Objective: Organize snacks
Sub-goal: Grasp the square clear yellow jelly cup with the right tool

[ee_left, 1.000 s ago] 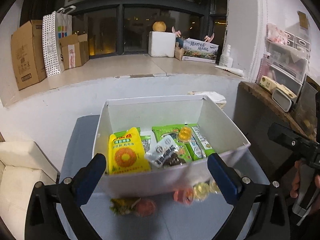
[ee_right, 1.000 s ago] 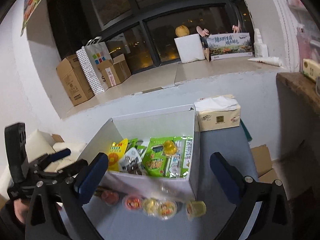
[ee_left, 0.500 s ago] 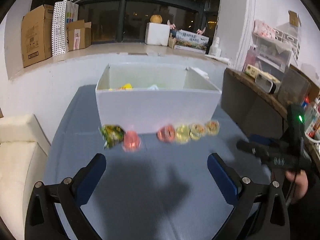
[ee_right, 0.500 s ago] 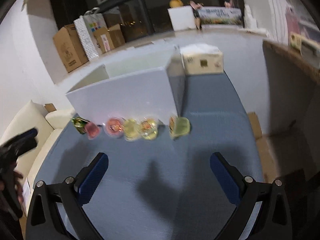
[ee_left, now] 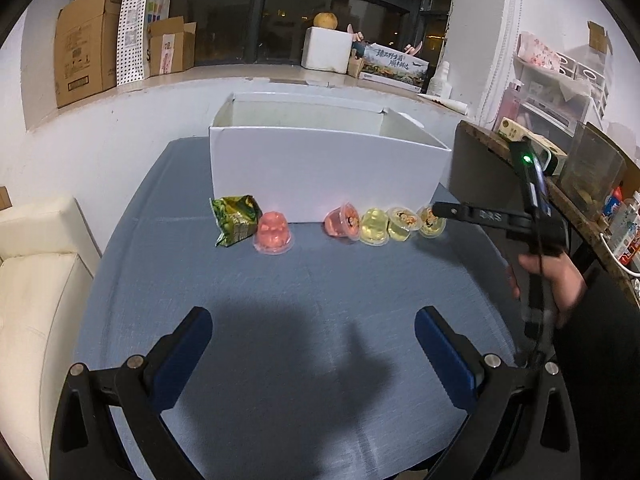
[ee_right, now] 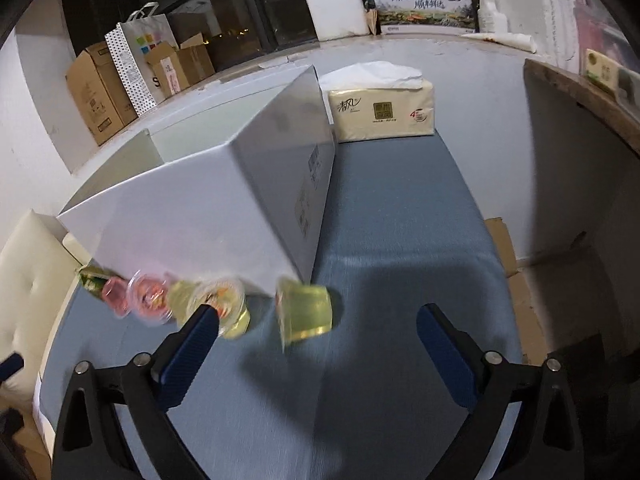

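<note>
The yellow jelly cup (ee_right: pixel 305 312) is seen lying on its side on the blue cloth table (ee_right: pixel 400 240), just off the near corner of the white box (ee_right: pixel 208 216) and a little apart from the row of other cups (ee_left: pixel 384 224); it lies ahead of the right gripper (ee_right: pixel 318 340), between the lines of its two fingers and nearer the left one, its lidded mouth turned sideways, so the right hand is judged the nearer. The right jaws are closing but nothing is pressed yet; the left gripper (ee_left: pixel 312 344) is held wide apart and empty over bare cloth. The cups are small, clear, smooth plastic tapering from a rim; the green packet (ee_left: pixel 234 220) is crinkled foil.
</note>
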{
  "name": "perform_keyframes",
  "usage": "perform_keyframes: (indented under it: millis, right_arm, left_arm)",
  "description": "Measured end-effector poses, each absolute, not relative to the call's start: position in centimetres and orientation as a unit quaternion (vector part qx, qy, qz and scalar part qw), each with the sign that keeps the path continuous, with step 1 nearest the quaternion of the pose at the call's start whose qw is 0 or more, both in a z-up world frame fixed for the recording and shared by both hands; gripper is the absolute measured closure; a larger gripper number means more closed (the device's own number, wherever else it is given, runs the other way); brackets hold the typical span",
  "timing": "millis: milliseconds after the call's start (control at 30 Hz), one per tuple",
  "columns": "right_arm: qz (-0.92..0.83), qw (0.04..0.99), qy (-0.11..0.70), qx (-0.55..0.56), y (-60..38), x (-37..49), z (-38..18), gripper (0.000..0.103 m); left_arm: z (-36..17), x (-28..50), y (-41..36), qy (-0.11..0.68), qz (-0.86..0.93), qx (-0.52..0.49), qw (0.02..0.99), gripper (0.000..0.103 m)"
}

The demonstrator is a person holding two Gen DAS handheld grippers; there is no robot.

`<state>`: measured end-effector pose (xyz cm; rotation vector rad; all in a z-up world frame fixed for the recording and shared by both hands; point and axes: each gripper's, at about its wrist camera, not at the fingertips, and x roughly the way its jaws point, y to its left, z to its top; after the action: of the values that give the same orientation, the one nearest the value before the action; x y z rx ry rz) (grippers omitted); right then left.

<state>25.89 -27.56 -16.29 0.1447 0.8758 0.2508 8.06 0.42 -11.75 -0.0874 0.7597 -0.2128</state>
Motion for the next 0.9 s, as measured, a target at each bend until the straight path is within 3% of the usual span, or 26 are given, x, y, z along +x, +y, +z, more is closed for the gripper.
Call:
perform_keyframes:
  millis: [33,67,200,233,267,600,900]
  right_arm:
    - [0.118,0.891,0.432,0.072,-27.5,26.5,-16.8,0.026]
    - [0.115,0.887,0.442,0.070,-27.4,27.0,-17.3,0.033]
    - [0.135,0.885,0.442,0.062,-26.8,27.2,-18.0,0.038]
    - [0.143,0.885,0.439,0.058,-26.5,27.1,-18.0,0.055]
    - [0.156,0.883,0.438,0.063,-26.4,27.0,-18.0,0.066]
    - [0.159,0.900,0.401,0.066,-26.4,22.5,-15.8,0.065]
    - [0.191,0.908,0.359,0.097,-25.3,14.9,-12.9,0.065]
  left_arm:
    - [-11.9,8.1,0.5,0.371,-0.101,-0.042,0.922,0.000]
    - [-12.0,8.1,0.6,0.372,-0.100,-0.043,0.922,0.000]
    - [-12.5,8.5,0.9,0.378,-0.097,-0.044,0.920,0.000]
    - [-12.6,8.6,1.0,0.380,-0.097,-0.045,0.919,0.000]
    - [-12.8,8.7,1.0,0.382,-0.096,-0.046,0.918,0.000]
    - [-13.7,10.5,2.3,0.386,-0.074,-0.051,0.918,0.000]
    - [-14.5,16.6,5.5,0.383,-0.028,-0.052,0.922,0.000]
